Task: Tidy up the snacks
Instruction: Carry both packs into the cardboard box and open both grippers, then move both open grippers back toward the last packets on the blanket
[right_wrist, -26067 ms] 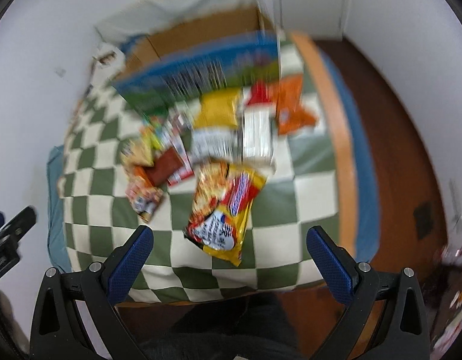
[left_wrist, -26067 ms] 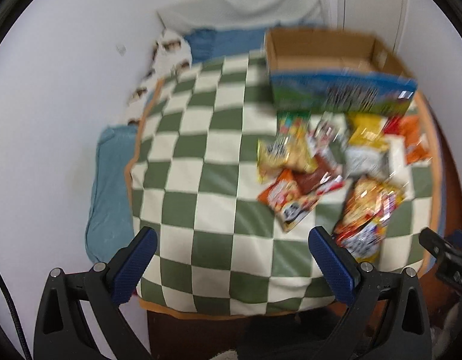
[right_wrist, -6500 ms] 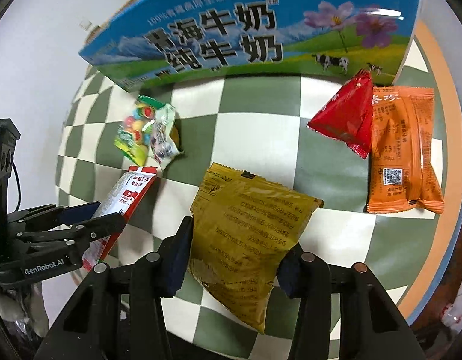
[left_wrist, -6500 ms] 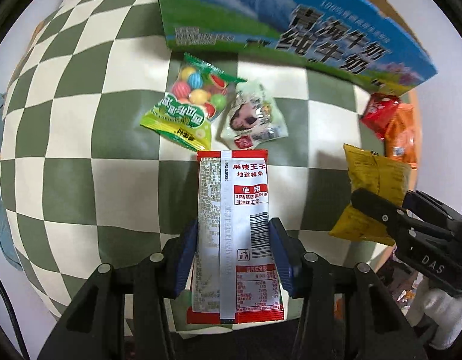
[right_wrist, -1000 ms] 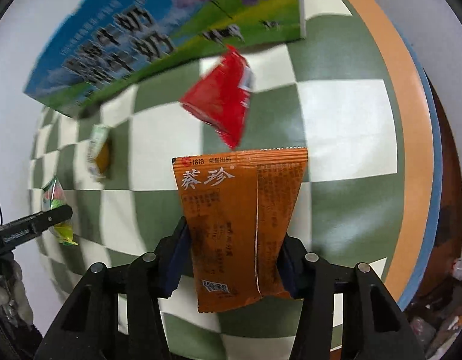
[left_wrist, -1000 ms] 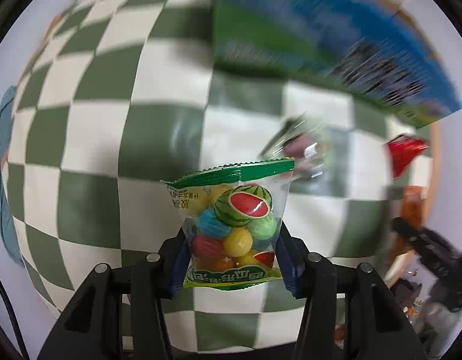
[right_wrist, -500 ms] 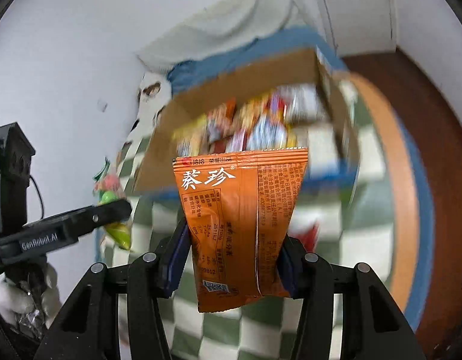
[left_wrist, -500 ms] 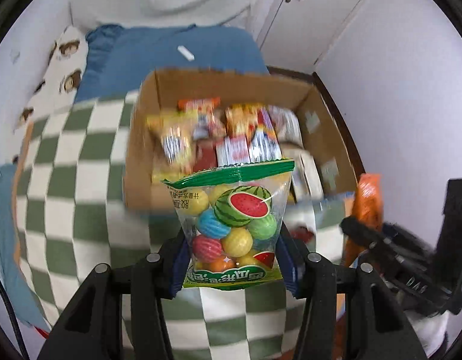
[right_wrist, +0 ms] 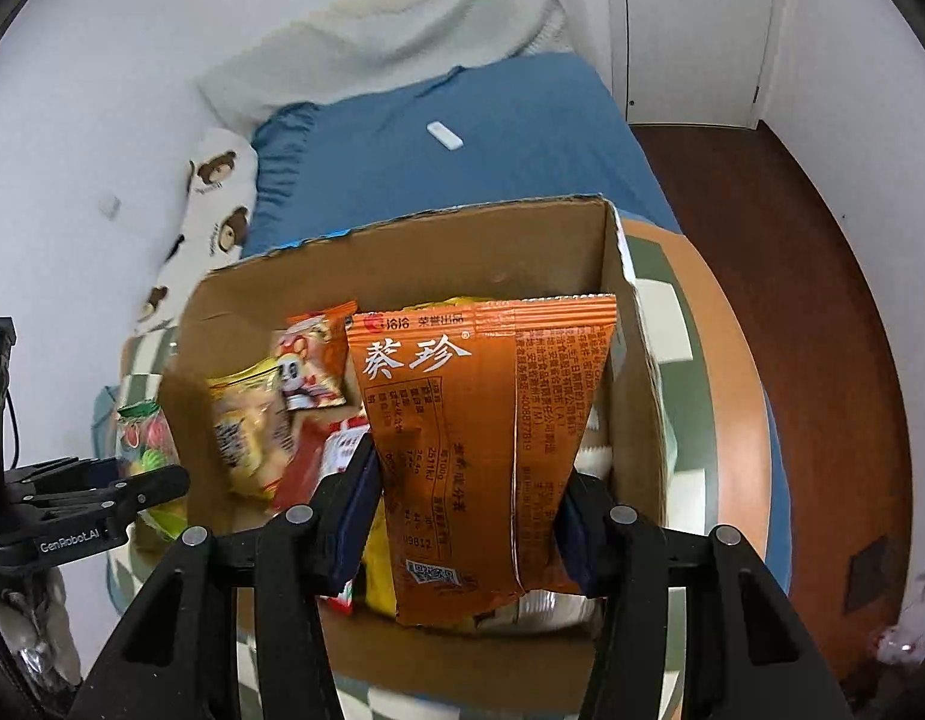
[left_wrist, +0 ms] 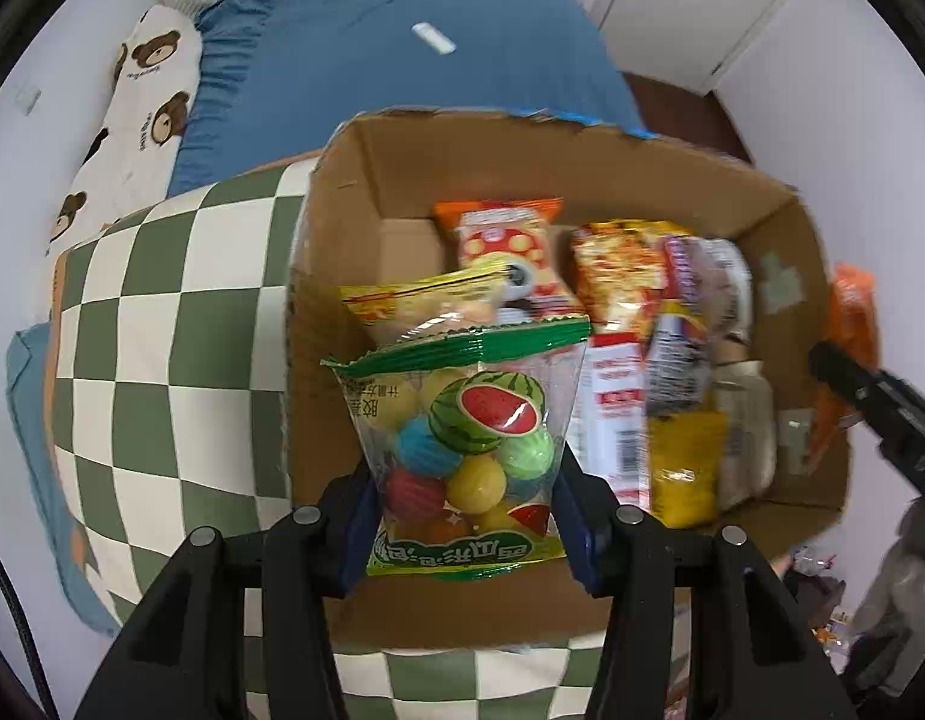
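Observation:
My left gripper (left_wrist: 465, 498) is shut on a clear candy bag with a green top and coloured balls (left_wrist: 462, 450), held over the near left part of the open cardboard box (left_wrist: 354, 210). My right gripper (right_wrist: 462, 498) is shut on an orange snack packet (right_wrist: 486, 432), held over the right half of the same box (right_wrist: 402, 258). The box holds several snack packets (left_wrist: 618, 294). The left gripper and its candy bag (right_wrist: 141, 426) show at the left edge of the right wrist view; the orange packet (left_wrist: 852, 324) shows at the right edge of the left wrist view.
The box stands on a green and white checked cloth (left_wrist: 162, 324) on a bed with a blue sheet (left_wrist: 366, 72). A bear-print pillow (left_wrist: 138, 96) lies by the left wall. A small white object (right_wrist: 444, 135) lies on the sheet. Brown floor (right_wrist: 810, 276) is to the right.
Both grippers have moved closer to the box with their packets, so it now fills more of both views. Both grips are unchanged.

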Tool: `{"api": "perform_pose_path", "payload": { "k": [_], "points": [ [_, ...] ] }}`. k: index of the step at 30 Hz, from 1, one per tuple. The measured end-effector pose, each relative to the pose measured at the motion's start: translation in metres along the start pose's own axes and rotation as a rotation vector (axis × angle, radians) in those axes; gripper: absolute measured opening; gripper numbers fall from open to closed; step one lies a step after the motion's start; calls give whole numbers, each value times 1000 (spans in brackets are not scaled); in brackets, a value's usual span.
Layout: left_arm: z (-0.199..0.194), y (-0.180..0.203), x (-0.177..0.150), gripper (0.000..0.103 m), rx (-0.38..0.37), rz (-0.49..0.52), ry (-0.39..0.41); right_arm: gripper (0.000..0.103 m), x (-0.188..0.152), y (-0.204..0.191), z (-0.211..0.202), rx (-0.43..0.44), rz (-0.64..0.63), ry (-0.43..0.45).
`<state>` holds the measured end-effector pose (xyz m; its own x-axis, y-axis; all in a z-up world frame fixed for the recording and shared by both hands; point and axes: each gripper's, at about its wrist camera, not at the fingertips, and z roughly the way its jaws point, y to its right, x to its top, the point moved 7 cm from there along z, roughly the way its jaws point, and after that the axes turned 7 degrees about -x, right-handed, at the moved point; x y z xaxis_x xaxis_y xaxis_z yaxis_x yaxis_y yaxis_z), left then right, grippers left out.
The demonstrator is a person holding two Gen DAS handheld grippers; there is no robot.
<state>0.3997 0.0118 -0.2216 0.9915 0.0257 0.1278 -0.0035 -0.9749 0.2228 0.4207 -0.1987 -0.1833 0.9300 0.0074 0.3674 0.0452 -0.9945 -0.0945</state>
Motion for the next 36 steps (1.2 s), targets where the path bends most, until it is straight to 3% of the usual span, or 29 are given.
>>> {"api": "perform_pose_path", "payload": {
  "k": [9,10,12,14,15,19,31,36],
  "points": [
    [24,-18,2,49,-17,-80,-65,57,20,4,38,-58,-2,-83],
    [27,-19,0,49,-23,-90,-73,61,21,6,43,-64,10,-96],
    [31,-20,-1,53,-27,-101,-81,87,21,7,51,-78,18,-123],
    [32,-21,-2,71,-30,-115,-84,94,19,9,55,-90,20,-142],
    [32,-20,-1,80,-39,-116,-83,95,18,10,55,-96,17,-147],
    [28,-15,-2,91,-20,-96,-66,97,12,7,57,-107,3,-165],
    [16,-5,-12,91,33,-65,11,98,-4,-3,45,-127,-39,-127],
    [1,0,-14,91,49,-55,78,98,-11,-5,34,-130,-62,-108]
  ]
}}
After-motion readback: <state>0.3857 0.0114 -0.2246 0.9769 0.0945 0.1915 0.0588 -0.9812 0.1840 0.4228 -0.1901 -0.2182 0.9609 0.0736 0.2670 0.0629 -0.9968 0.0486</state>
